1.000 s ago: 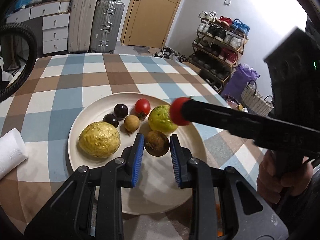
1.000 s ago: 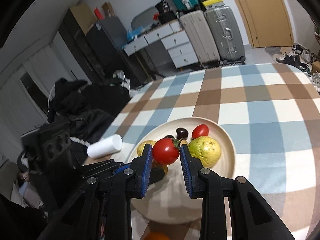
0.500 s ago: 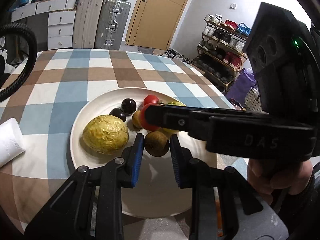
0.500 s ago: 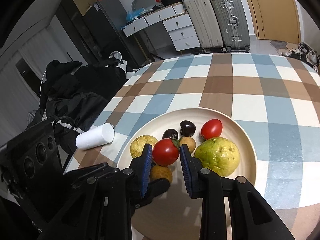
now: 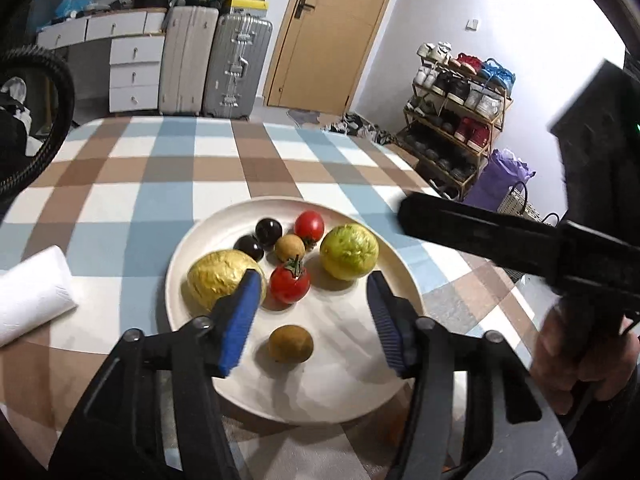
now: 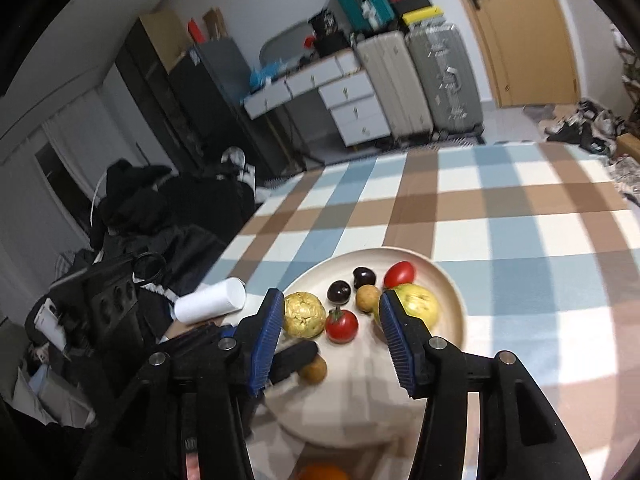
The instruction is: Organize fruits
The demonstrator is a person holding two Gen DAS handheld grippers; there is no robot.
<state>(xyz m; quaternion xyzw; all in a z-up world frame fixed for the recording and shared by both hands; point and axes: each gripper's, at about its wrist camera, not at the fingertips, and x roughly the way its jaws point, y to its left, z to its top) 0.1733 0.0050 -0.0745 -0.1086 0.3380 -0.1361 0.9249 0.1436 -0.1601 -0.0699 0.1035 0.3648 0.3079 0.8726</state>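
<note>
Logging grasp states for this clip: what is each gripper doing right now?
Left gripper: open, holding nothing.
Right gripper: open, holding nothing.

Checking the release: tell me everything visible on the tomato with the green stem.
The stemmed tomato is round, glossy red, with a green calyx on top. It sits upright on the cream plate, free of both open grippers. It lies between the wrinkled yellow fruit and the green fruit, with a small tan fruit just behind; whether it touches them is unclear.
</note>
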